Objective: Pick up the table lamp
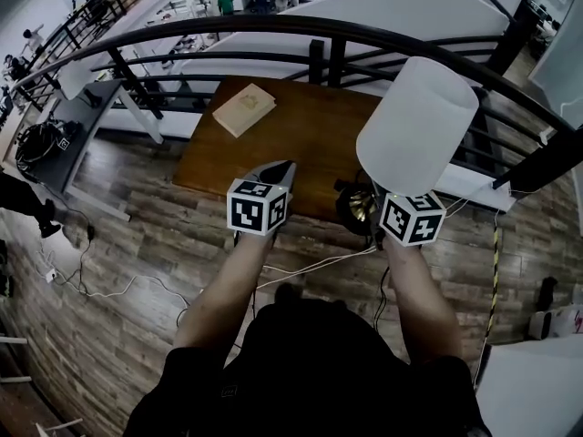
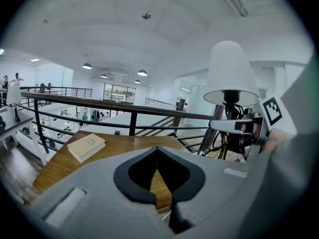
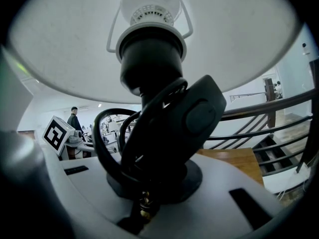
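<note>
Table lamp [image 1: 414,126] stood upright in the right claw [image 1: 369,209], which pinched its black stem below the white shade, at the wooden worktop's [image 1: 301,126] near right edge. The left claw [image 1: 287,167] was pressed together, empty. A closed book [image 1: 244,109] lay far left.

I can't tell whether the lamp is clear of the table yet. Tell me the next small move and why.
Probably raise the right gripper a little, straight up, without loosening. Its jaws are shut on the table lamp low on its stem, and the lamp's base shows right at the near edge of the table, so contact cannot be ruled out. The left gripper is shut and empty.
</note>
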